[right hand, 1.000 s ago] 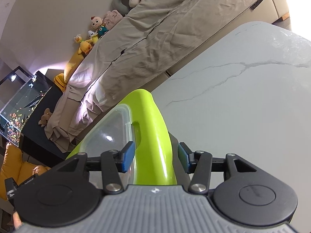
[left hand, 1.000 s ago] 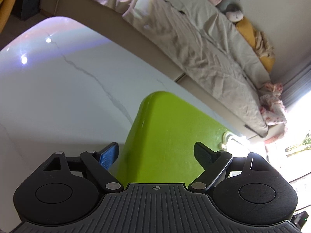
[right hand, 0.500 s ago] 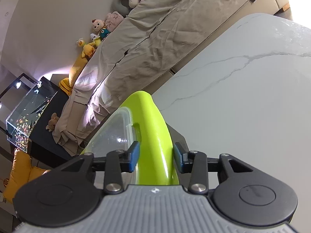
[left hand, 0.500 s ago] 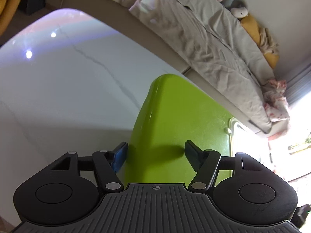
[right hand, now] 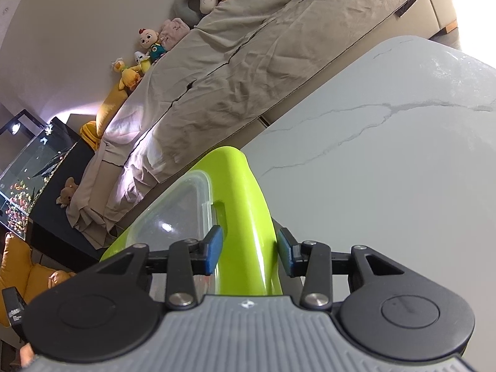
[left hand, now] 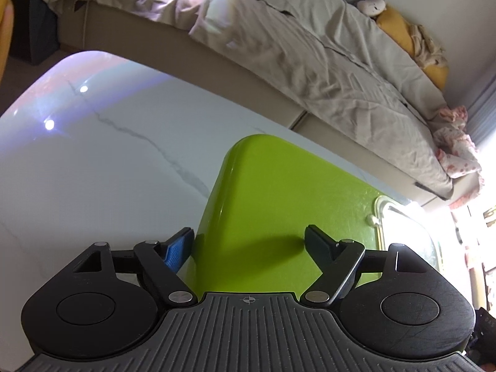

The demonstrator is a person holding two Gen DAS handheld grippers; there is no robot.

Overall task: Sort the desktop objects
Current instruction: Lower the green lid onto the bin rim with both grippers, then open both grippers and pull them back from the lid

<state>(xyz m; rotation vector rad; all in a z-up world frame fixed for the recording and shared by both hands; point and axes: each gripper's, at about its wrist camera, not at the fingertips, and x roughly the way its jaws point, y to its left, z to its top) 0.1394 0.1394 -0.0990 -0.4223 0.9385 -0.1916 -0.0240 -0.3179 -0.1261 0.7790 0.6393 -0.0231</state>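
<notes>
A lime-green storage box lid with a clear window is held between both grippers above the white marble table. My left gripper straddles the lid's left end, its jaws closed against the wide green rim. My right gripper is shut on the lid's narrow right rim, both blue pads pressing it. The clear window also shows at the right of the left wrist view.
A sofa under a beige sheet runs behind the table, with plush toys and yellow cushions. A fish tank on a dark cabinet stands at the left of the right wrist view. The table edge lies near the sofa.
The left jaws have narrowed onto the lid. Both grippers have shifted slightly with the lid; the right grip is the same.
</notes>
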